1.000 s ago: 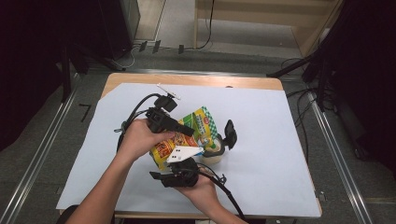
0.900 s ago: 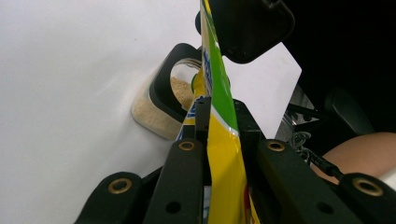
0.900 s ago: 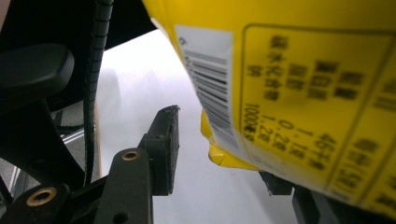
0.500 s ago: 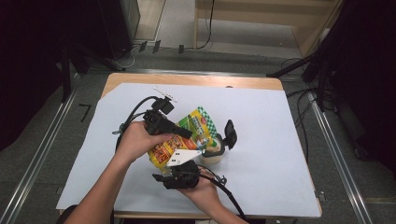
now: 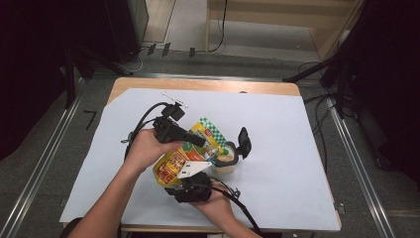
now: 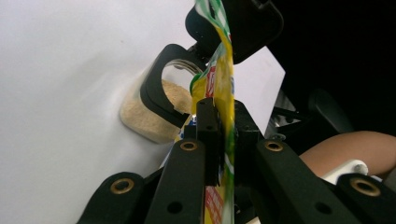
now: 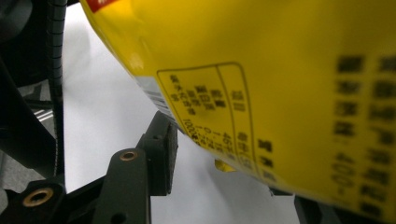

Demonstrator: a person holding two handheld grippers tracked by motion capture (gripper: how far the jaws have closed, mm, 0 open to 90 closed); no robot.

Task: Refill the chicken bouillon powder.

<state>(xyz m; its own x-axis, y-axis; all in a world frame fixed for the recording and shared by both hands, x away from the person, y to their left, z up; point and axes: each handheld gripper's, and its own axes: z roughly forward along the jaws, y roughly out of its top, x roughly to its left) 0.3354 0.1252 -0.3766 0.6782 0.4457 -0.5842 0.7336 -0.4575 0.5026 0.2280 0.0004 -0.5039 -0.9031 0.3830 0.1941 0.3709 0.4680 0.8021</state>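
Landmark = clear container (image 5: 224, 161) w/ beige granules, black flip lid (image 5: 243, 142) swung open on its far side; it sits on the pale sheet covering the table (image 5: 297, 148).

Left gripper (image 5: 198, 141): jaws clamped on the upper edge of the yellow-green food pouch (image 5: 190, 151), just left of the container. In the left gripper view the pads pinch the thin pouch film (image 6: 224, 93) flat between them, w/ the container (image 6: 149, 112) right behind & below. Prob. reason: pinching the top seam keeps the pouch upright/tilted & steers its mouth toward the container opening, i.e. a pour or refill.

Right gripper (image 5: 190, 191): near side of the container, under the pouch's lower end. Right gripper view: the pouch's printed yellow back panel (image 7: 261, 93) bulges between the jaws; left pad (image 7: 161, 154) sits at the bag's lower edge, the other jaw mostly hidden behind the bag. Jaws stand about half apart around the bag's body; can't tell if they actually press on it. Likely job: carry the weight & lift the bottom so contents slide down.

Lid left open + container parked directly beside the pouch's low corner = short drop, less spill. White card or label (image 5: 190, 168) lies betw. pouch & container; purpose unclear.

Risk, as I judge it: film slipping from the thin pinch if the bottom is tipped fast.
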